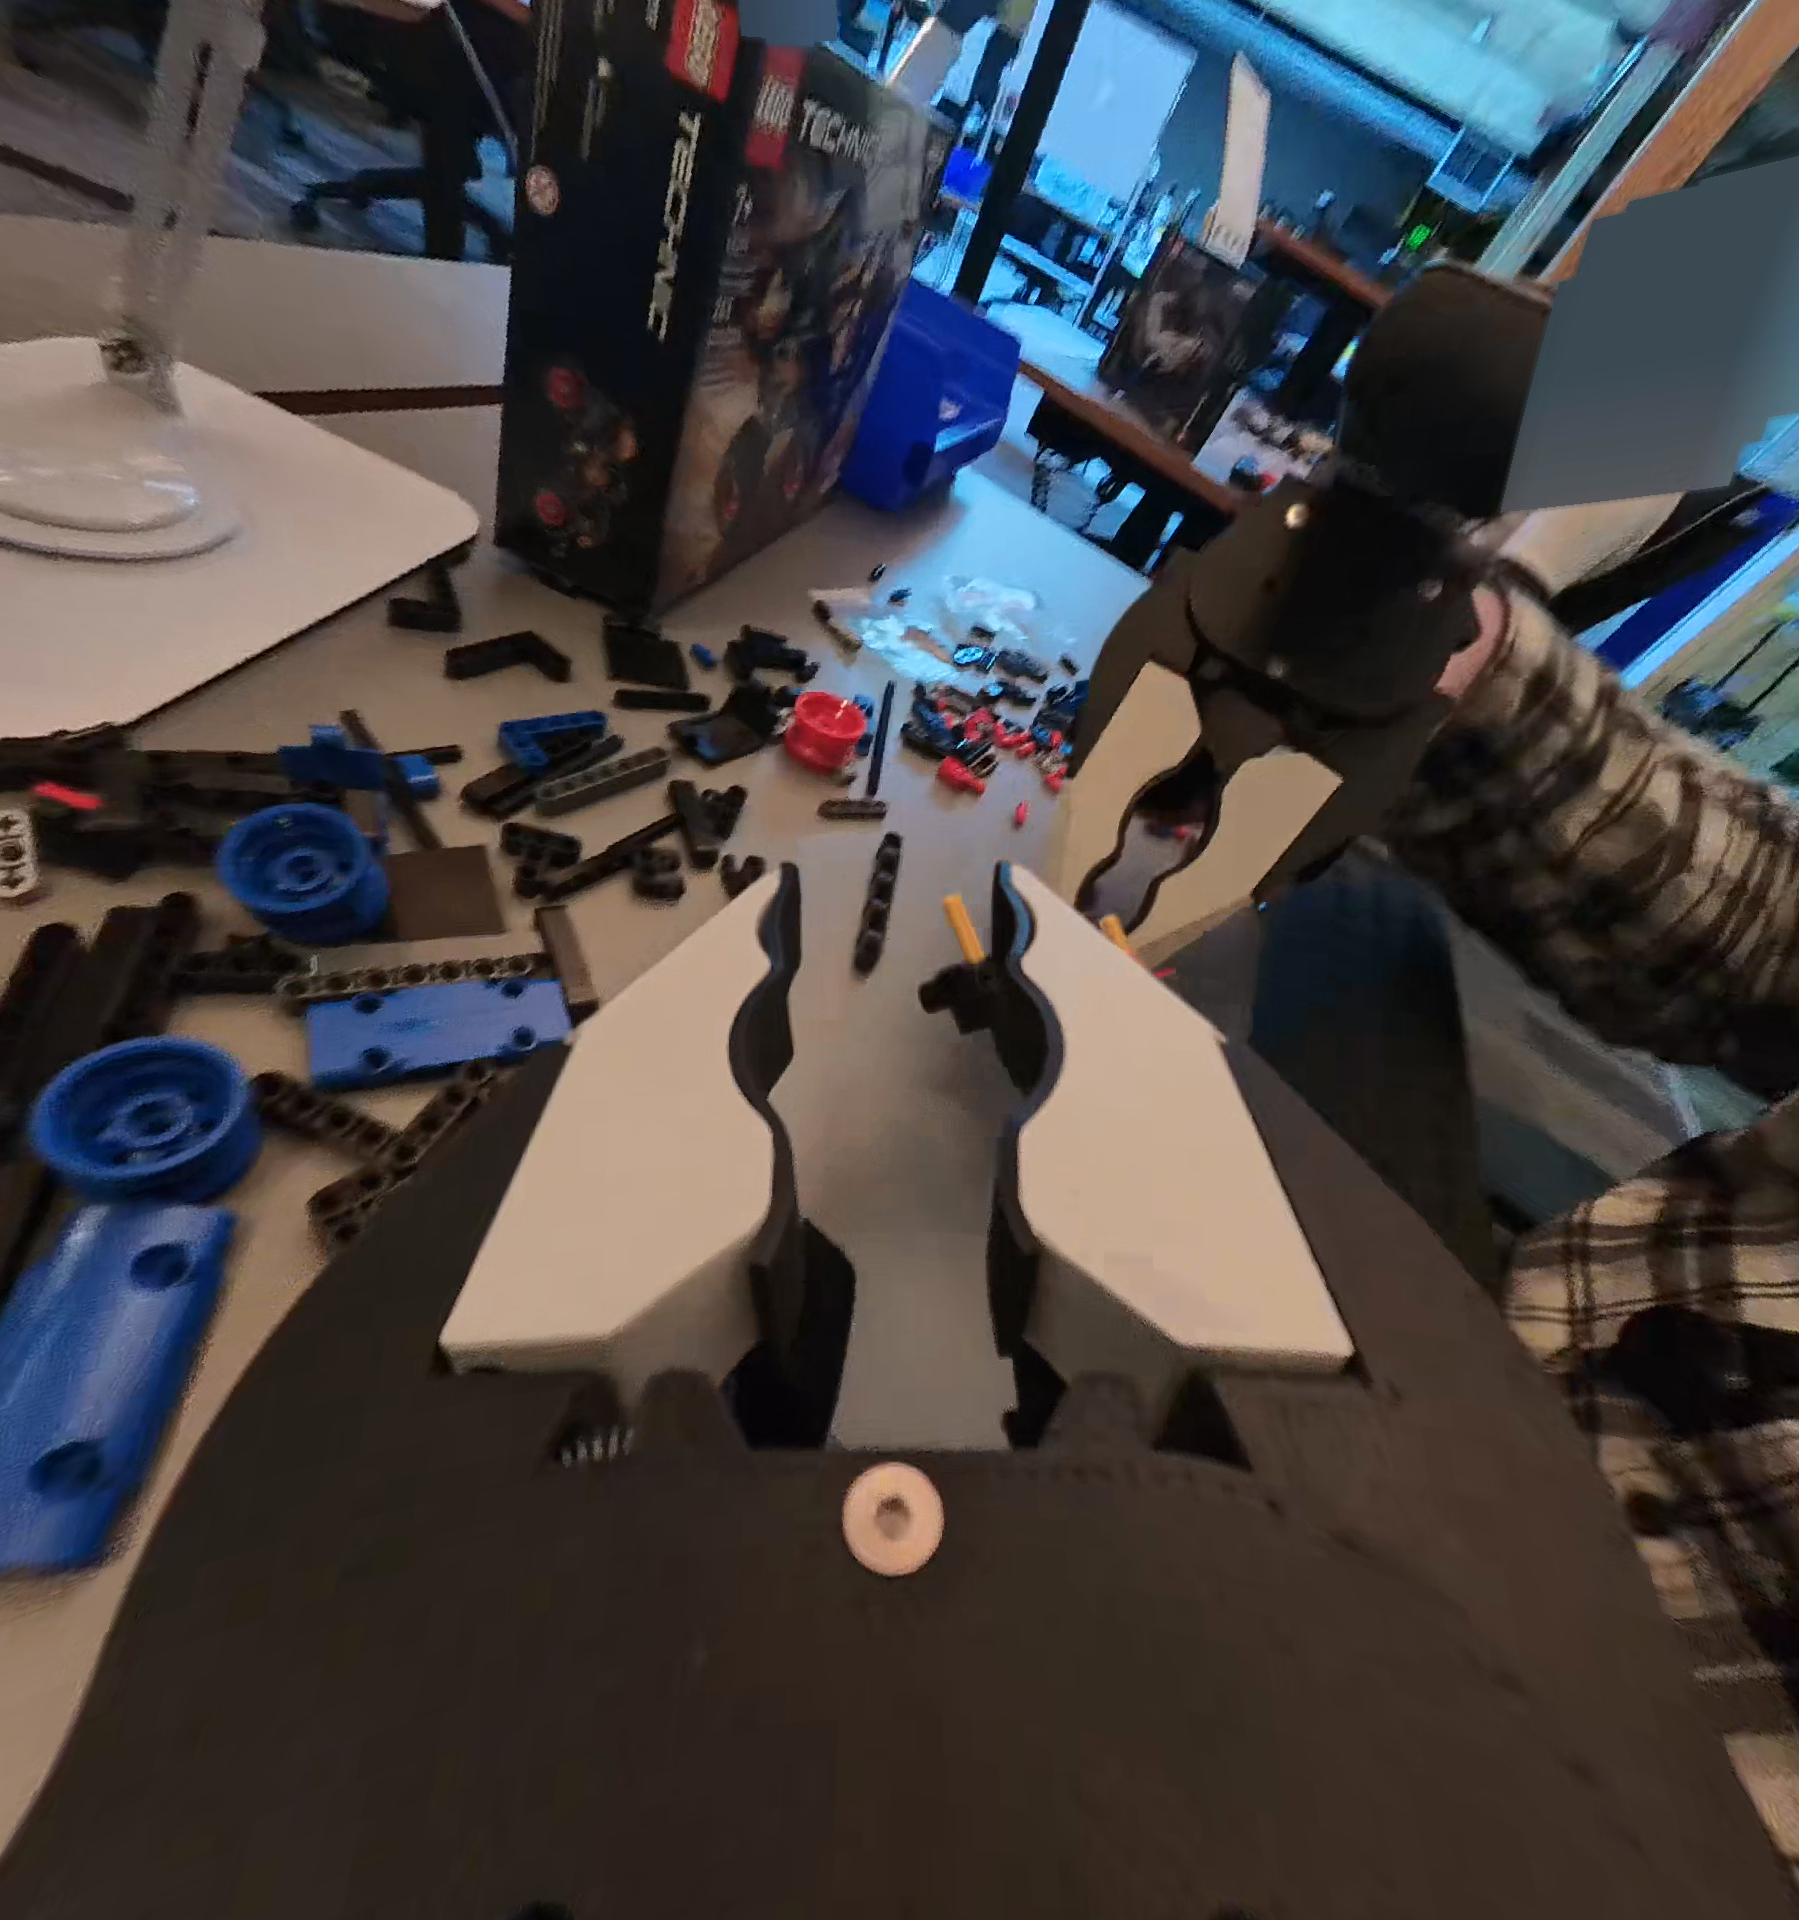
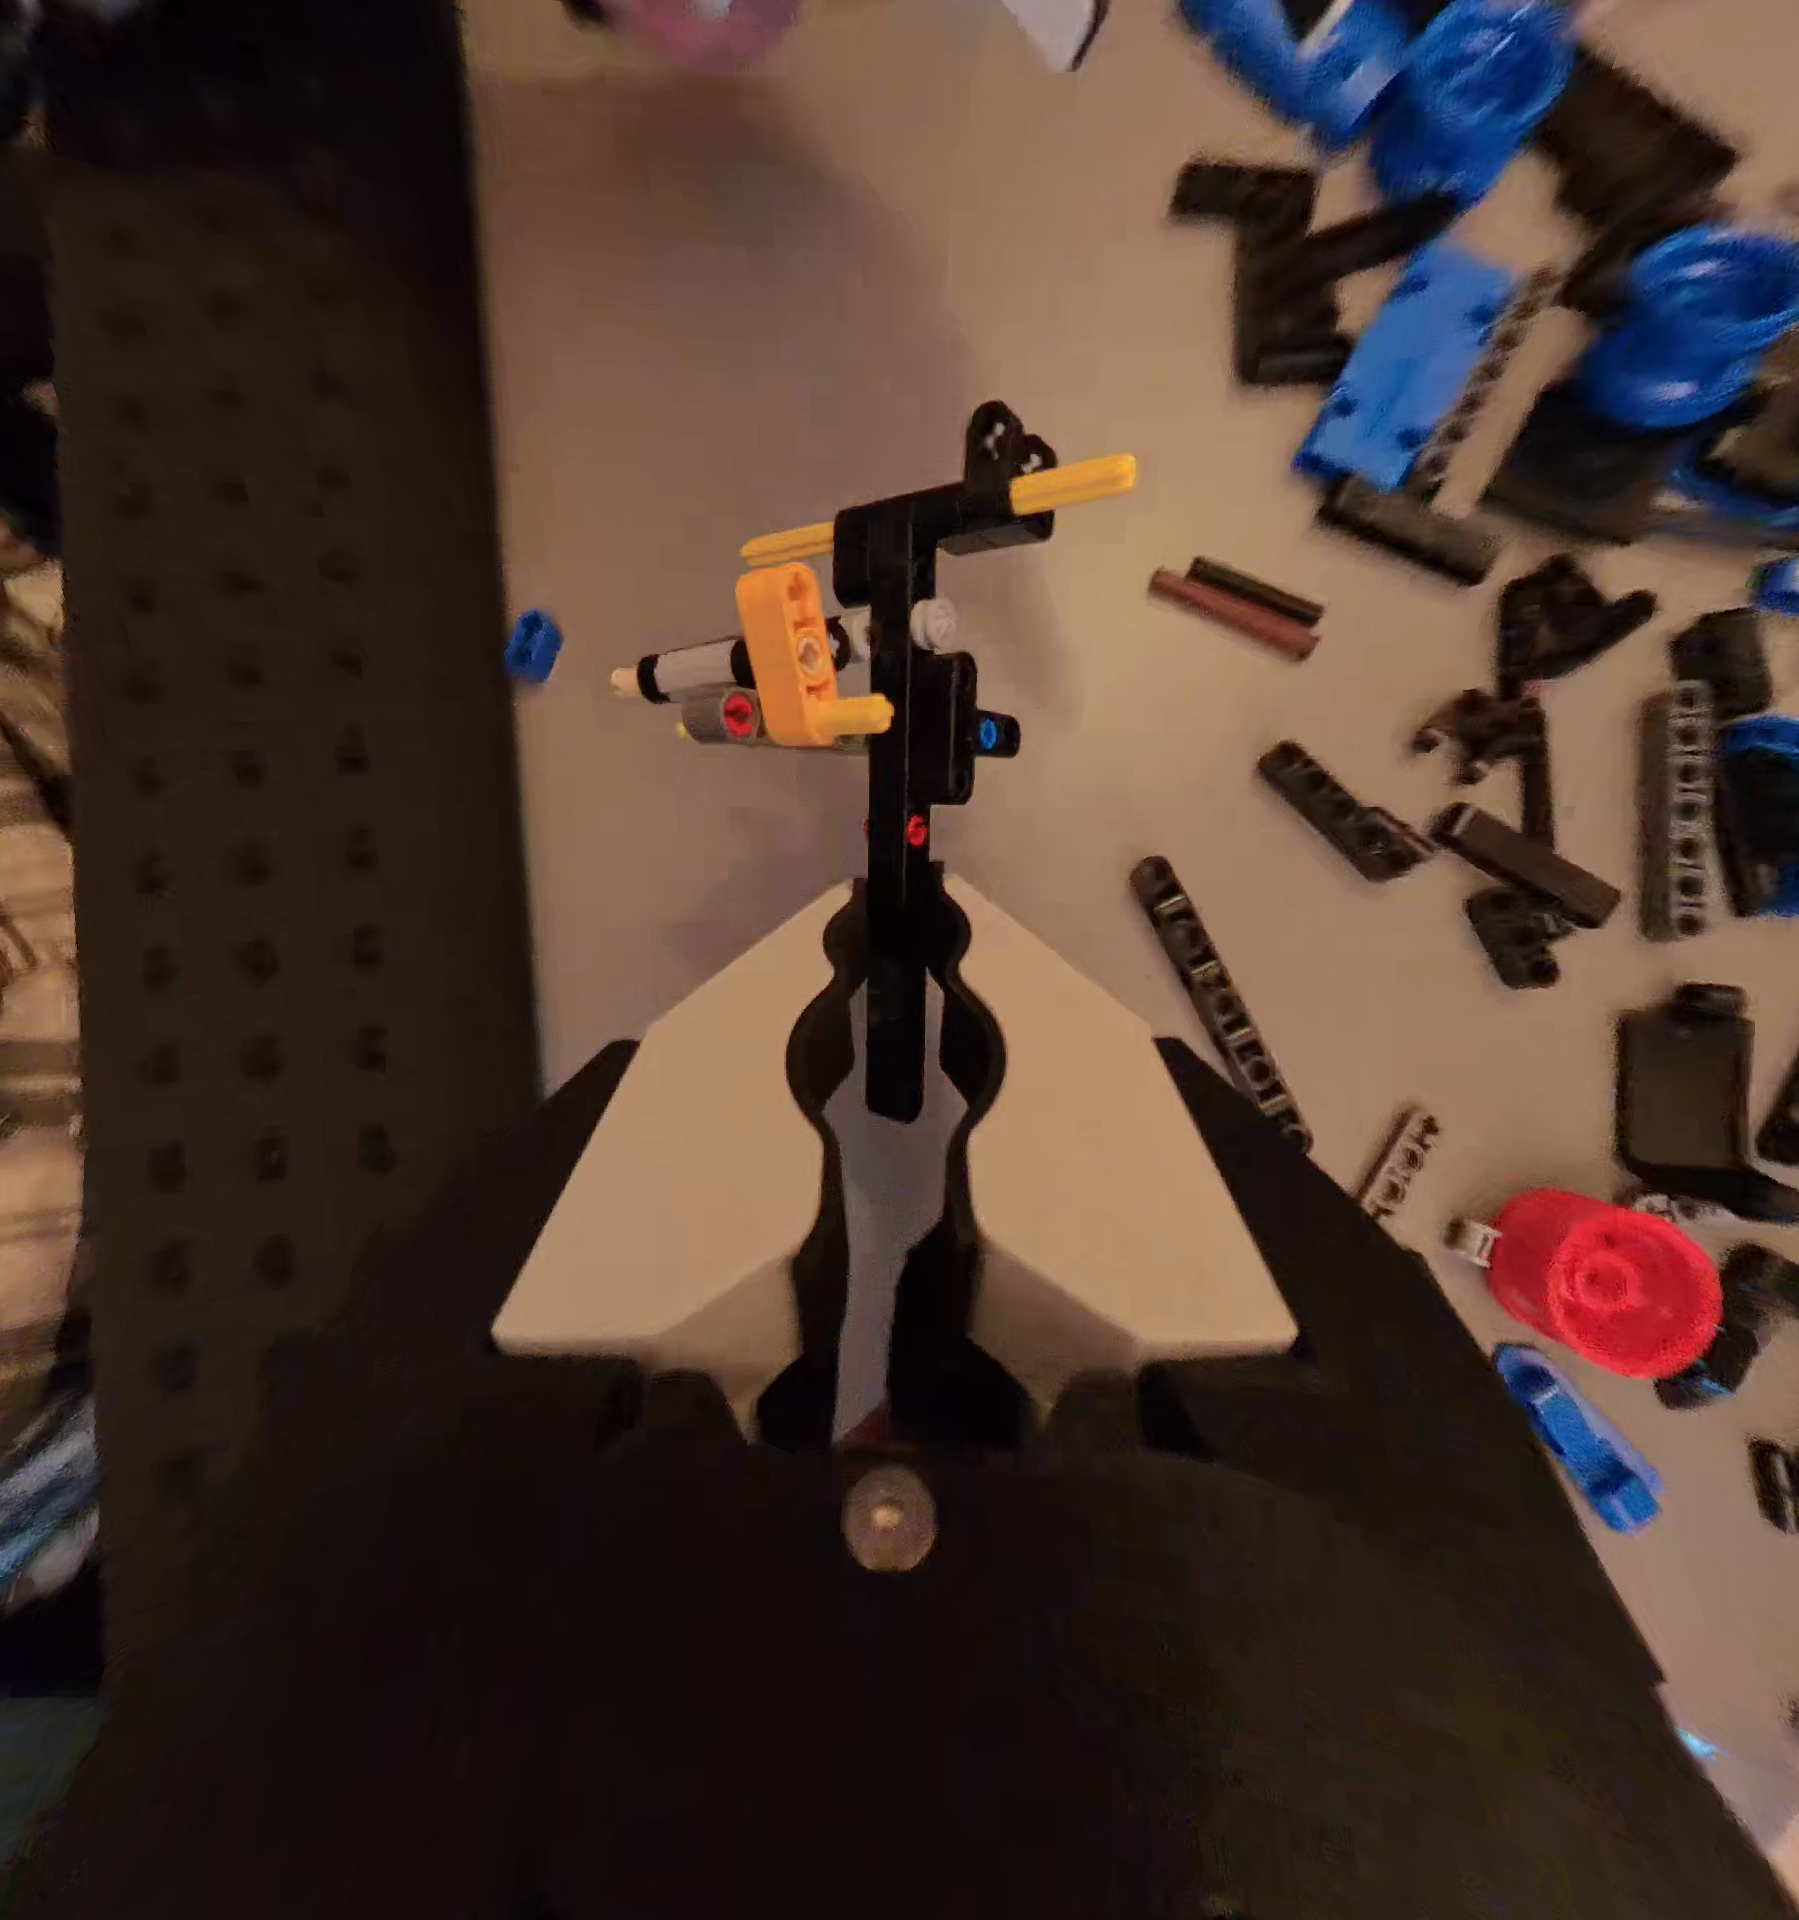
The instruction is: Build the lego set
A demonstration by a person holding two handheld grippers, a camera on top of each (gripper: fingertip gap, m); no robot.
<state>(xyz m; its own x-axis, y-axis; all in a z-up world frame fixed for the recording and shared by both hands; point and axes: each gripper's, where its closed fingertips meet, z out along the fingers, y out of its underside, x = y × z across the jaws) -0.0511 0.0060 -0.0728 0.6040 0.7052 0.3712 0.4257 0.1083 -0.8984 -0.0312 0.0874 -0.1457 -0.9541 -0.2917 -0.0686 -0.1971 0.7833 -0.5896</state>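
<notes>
— What do we see, left to right?
— Blue wheel hubs (image 1: 147, 1117) lie among loose black beams on the table (image 1: 936, 1164). Our left gripper (image 1: 895, 904) gapes, empty (a black beam (image 1: 877, 902) lies beyond).
— And right?
— Our right gripper (image 2: 900, 904) pinches the black-and-yellow assembly (image 2: 900, 665), lifted above the table.

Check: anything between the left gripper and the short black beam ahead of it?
Nothing visible. The left gripper is open, and the short black beam lies on bare table in line with its gap. A black piece with a yellow axle sits aside, by one finger.
</notes>
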